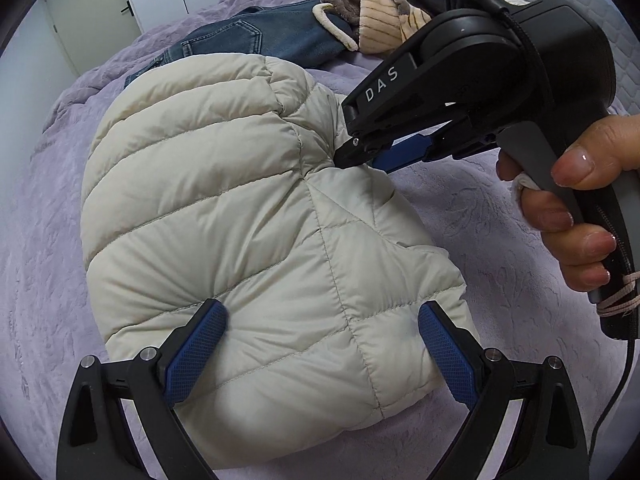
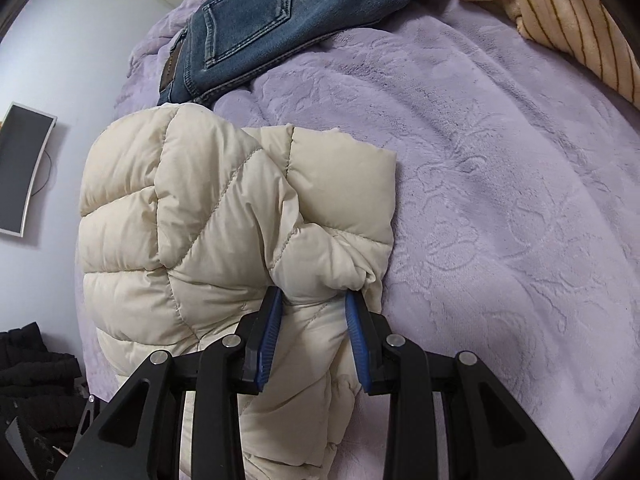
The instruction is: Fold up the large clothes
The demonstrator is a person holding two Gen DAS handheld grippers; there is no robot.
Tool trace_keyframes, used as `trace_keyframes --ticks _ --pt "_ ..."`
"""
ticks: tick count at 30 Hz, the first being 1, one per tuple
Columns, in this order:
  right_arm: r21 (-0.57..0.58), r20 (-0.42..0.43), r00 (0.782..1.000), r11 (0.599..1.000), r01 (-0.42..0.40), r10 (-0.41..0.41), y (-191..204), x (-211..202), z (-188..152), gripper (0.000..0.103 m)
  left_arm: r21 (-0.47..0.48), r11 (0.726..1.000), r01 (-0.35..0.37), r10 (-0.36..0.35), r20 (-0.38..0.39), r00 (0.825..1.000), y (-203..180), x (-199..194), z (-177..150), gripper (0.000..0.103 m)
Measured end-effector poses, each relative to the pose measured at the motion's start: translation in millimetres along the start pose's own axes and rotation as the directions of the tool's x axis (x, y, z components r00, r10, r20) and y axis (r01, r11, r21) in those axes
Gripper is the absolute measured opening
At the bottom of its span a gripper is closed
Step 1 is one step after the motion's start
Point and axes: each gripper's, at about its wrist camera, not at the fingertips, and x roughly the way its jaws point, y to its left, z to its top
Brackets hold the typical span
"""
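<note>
Item: cream puffer jacket, partly folded into a thick bundle, lying on the lilac blanket of the bed, near the jeans and a striped fleece.

Step in hand, as judged: laying a pinched fold down onto the bundle. Done well, the fold goes down flat, edges aligned, trapped air pressed out before letting go, since puffy fabric springs back.

Right gripper: jaws narrowed and clamped on a bunched ridge of the jacket.

Left gripper: jaws wide apart, straddling the near edge of the bundle; pads seem to rest against the fabric without pinching, though contact is hard to confirm.
</note>
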Motion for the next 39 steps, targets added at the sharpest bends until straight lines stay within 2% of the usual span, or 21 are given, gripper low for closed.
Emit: trace_keyframes --ticks 6,18,26,34,36,37,38,39 --pt "0.031 0.002 1.000 0.999 0.009 -0.010 -1 -9 -4 0.035 0.001 1.000 -0.004 0.004 -0.012 1.000 -2 -2 2 0.097" --pt "0.069 0.012 0.999 0.997 -0.031 0.031 9 -43 -23 0.037 -0.106 0.994 0.039 -0.041 -0.012 0.999 30 -21 17 0.097" --pt "0.104 0.011 0.999 0.994 -0.033 0.032 17 -68 -49 0.037 -0.213 0.974 0.074 -0.082 -0.031 0.996 60 -48 1 0.097" --pt "0.102 0.016 1.000 0.995 -0.015 0.014 34 -97 -86 0.037 -0.332 0.940 0.079 -0.097 -0.039 0.994 91 -87 -21 0.097" --pt "0.090 0.022 1.000 0.996 -0.011 0.009 43 -105 -95 0.045 -0.354 0.933 0.070 -0.092 -0.046 0.995 95 -95 -24 0.097" --pt "0.084 0.027 1.000 0.996 -0.004 0.002 47 -109 -99 0.059 -0.365 0.929 0.065 -0.089 -0.048 0.995 98 -99 -26 0.097" --pt "0.078 0.035 0.999 0.997 0.005 -0.007 51 -113 -103 0.065 -0.375 0.925 0.061 -0.085 -0.048 0.995 100 -104 -28 0.097" --pt "0.072 0.043 0.999 0.997 0.009 -0.013 56 -117 -107 0.065 -0.382 0.922 0.055 -0.078 -0.047 0.996 103 -109 -30 0.097"
